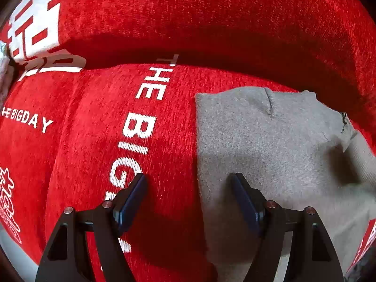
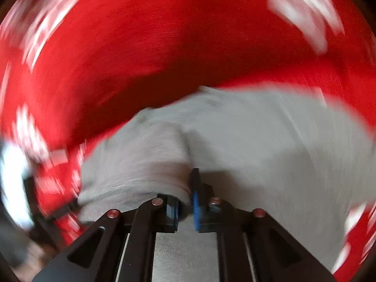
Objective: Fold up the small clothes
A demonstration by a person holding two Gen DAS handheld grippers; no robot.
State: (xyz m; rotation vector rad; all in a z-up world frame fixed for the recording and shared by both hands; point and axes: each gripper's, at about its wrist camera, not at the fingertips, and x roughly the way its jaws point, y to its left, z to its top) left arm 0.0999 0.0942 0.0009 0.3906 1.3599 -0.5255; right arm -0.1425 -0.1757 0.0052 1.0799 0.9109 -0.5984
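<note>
Here the red cover [image 1: 94, 141] fills both views, a plush red cloth printed with white lettering — "THE BIG DAY" runs away from the left gripper's near finger. Beyond the fingers the cover rises into a dark fold and a padded back.

On it lies the grey garment [image 1: 270, 141], flat and partly folded, with a straight edge running forward from between the left gripper's fingers. The left gripper [image 1: 189, 178] points straight down at the cover with its jaws wide apart and nothing between the pads: one finger stands over the red lettering, the other over the grey cloth, so the garment's edge falls in the gap.

The right wrist view is heavily smeared by motion (details of the print cannot be read). There the right gripper [image 2: 185, 195] tilts steeply downward, its jaws drawn close together, and a bunched fold of the grey garment [image 2: 270, 145] is pinched between the blue pads [image 2: 195, 199] — the cloth humps up on one side of the fingers and spreads flat on the other.
</note>
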